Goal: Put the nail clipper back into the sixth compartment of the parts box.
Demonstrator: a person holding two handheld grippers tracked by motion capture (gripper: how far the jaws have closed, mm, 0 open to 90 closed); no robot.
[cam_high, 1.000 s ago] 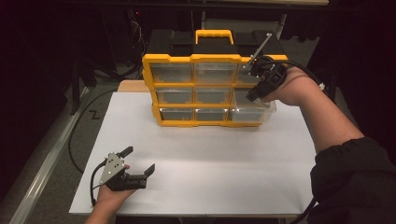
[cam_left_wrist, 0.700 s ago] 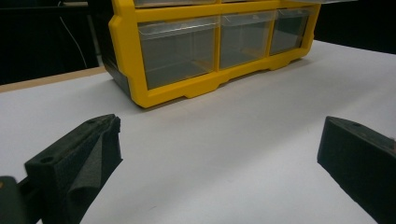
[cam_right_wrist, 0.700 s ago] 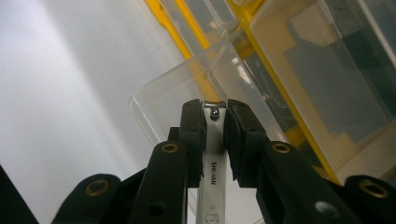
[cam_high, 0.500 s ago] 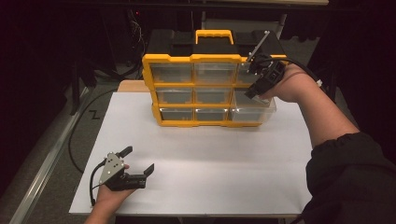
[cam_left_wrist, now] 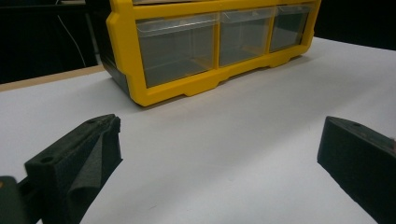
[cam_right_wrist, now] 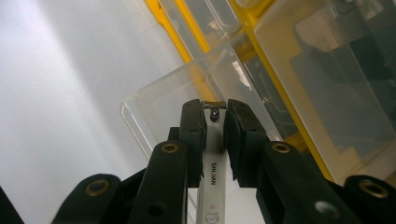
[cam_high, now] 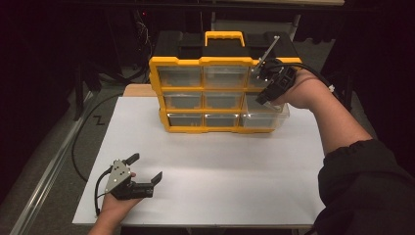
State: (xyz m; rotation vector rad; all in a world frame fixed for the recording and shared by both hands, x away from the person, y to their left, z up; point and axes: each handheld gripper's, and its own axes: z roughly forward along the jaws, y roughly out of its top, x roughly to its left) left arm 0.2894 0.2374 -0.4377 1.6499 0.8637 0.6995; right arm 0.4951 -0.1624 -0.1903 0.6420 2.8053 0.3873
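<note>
A yellow organizer point(cam_high: 205, 61) with clear drawers stands at the back of the white table point(cam_high: 215, 166). Its bottom right drawer point(cam_high: 266, 119) is pulled out. Just above that drawer my right gripper point(cam_high: 263, 99) points down, shut on a flat silver metal tool point(cam_high: 270, 48) that sticks up behind it. In the right gripper view the tool point(cam_right_wrist: 212, 168) sits pinched between the pads, its riveted tip over the open drawer point(cam_right_wrist: 159, 107). My left gripper point(cam_high: 146, 166) rests at the table's front left, open and with nothing in it. In the left gripper view the left gripper point(cam_left_wrist: 219, 144) faces the organizer's bottom row point(cam_left_wrist: 210, 42).
A black cable point(cam_high: 80, 142) trails off the table's left side. A wooden board edge point(cam_high: 134, 89) shows behind the white surface, left of the organizer. Dark surroundings lie beyond the table edges.
</note>
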